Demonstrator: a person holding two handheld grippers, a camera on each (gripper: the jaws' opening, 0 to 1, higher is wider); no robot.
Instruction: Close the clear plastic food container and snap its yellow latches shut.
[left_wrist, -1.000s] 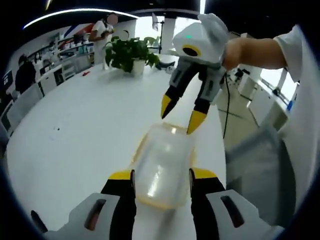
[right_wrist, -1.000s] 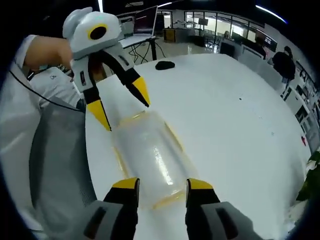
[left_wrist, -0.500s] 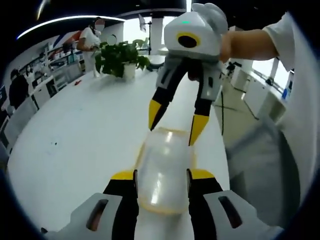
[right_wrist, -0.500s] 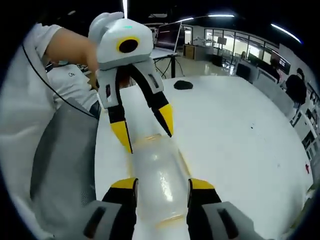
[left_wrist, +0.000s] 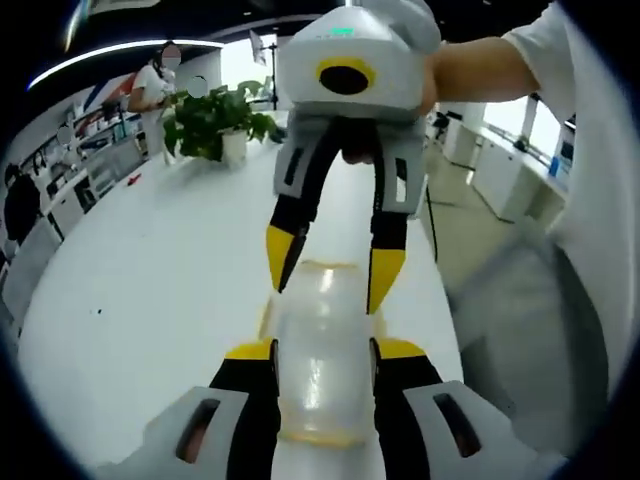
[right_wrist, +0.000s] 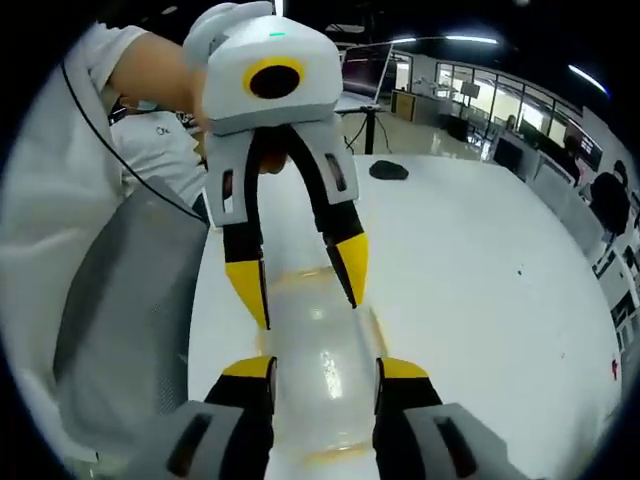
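The clear plastic food container with yellow latches (left_wrist: 322, 360) lies on the white table (left_wrist: 150, 270); since a second ago both wide-open grippers have closed in, left gripper (left_wrist: 322, 350) and right gripper (right_wrist: 322, 368) straddling its opposite ends, poised for latching.

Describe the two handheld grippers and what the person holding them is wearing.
Both the left gripper and the right gripper have rounded white housings with a yellow-ringed black lens and a green light on top, and black jaws with yellow tips. The person wears a white short sleeve and a grey apron-like garment.
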